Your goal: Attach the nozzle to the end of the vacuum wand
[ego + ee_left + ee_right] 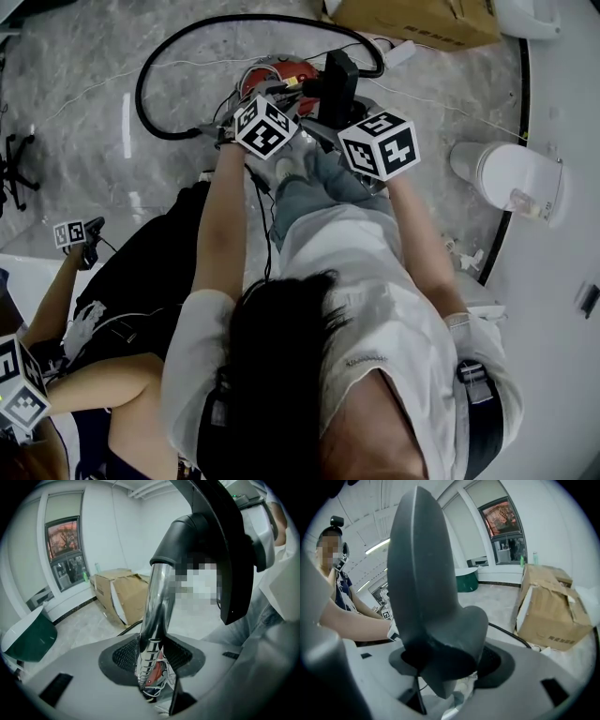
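OVERHEAD: A second person (pixel 112 375) is at far left as the operator leans over a red vacuum (pixel 281 73) on the marble floor (pixel 75 84), its black hose (pixel 140 94) looped wide behind it.

The left gripper (pixel 152 667) has its fingers (pixel 123 654) closed on the chrome wand (pixel 157 602), which rises steeply between them. The neck of the dark nozzle (pixel 206 531) appears to sit over the wand's upper end.

The right gripper (pixel 445 667) has its fingers (pixel 499 660) standing wide apart around the nozzle's base. The right-hand pad looks clear of the plastic, so this reads as a loose cradle, not a grip.

A cardboard box (pixel 422 19) and a white bin (pixel 511 173) stand beyond, to the right.

The joint itself is hard to judge from these angles. If the neck is not pushed fully home, the nozzle could tip or drop off the wand, with nothing clamping it on the right. The polished tube may also twist or slide in the left fingers under the nozzle's weight. A tug from the trailing hose would make either slip more likely.
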Motion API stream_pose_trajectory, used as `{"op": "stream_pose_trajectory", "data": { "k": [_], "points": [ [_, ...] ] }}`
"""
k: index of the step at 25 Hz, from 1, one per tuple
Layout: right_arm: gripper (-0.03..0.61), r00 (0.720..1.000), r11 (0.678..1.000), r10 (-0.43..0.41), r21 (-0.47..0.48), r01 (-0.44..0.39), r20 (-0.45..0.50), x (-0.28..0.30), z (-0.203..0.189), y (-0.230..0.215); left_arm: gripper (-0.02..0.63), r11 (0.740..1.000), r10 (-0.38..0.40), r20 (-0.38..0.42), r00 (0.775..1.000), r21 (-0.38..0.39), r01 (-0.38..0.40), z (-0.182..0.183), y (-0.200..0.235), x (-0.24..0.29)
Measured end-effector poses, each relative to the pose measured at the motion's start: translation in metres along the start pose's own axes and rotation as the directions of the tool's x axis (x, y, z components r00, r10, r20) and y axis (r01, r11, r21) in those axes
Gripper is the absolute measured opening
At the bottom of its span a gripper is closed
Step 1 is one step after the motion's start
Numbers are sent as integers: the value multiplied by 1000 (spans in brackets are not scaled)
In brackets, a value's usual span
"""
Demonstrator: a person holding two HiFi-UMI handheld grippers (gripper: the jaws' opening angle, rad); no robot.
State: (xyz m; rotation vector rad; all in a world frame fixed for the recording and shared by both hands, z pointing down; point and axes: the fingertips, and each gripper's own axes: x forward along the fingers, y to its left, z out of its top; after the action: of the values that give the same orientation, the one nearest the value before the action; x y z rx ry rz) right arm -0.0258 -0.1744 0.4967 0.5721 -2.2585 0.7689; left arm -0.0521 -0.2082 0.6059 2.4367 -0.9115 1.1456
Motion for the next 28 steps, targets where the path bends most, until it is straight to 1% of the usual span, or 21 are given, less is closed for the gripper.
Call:
{"op": "stream_pose_trajectory", "data": {
  "k": [4, 7, 10, 11, 15, 18, 20, 24, 28],
  "points": [
    [295, 998, 998, -58, -31, 59, 35, -6, 1, -2, 158, 1000, 10, 5, 1000, 4, -10, -2, -6, -3],
    [287, 995, 998, -69, 10, 68, 74, -10, 10, -5, 157, 1000, 17, 7, 1000, 4, -17, -3, -5, -6],
    [203, 993, 995, -85, 55, 80, 83, -10, 16, -18, 158, 1000, 15, 13, 1000, 0, -15, -3, 0, -7],
    [188, 994, 995, -76, 64, 72, 73, -9, 16, -22, 158, 1000, 13, 15, 1000, -1, -13, -3, 2, -6],
    [176, 999, 998, -20, 66, 19, 25, -3, 16, -30, 157, 1000, 12, 13, 1000, 6, -12, -1, 7, 0],
    [167, 997, 996, 53, 67, -50, -52, 1, 9, -26, 156, 1000, -3, 12, 1000, 25, 3, -10, 1, 0],
    [163, 993, 996, 79, 46, -75, -90, 1, 7, -27, 156, 1000, -4, 13, 1000, 26, 4, -10, -1, 2],
    [150, 988, 997, 57, -46, -64, -142, -8, 8, -37, 155, 999, -6, -7, 1000, 35, 7, 6, -1, 7],
    [149, 988, 996, 36, -74, -47, -152, 0, 9, -10, 156, 1000, 7, 8, 1000, -17, -7, -4, 2, -7]
  ]
}}
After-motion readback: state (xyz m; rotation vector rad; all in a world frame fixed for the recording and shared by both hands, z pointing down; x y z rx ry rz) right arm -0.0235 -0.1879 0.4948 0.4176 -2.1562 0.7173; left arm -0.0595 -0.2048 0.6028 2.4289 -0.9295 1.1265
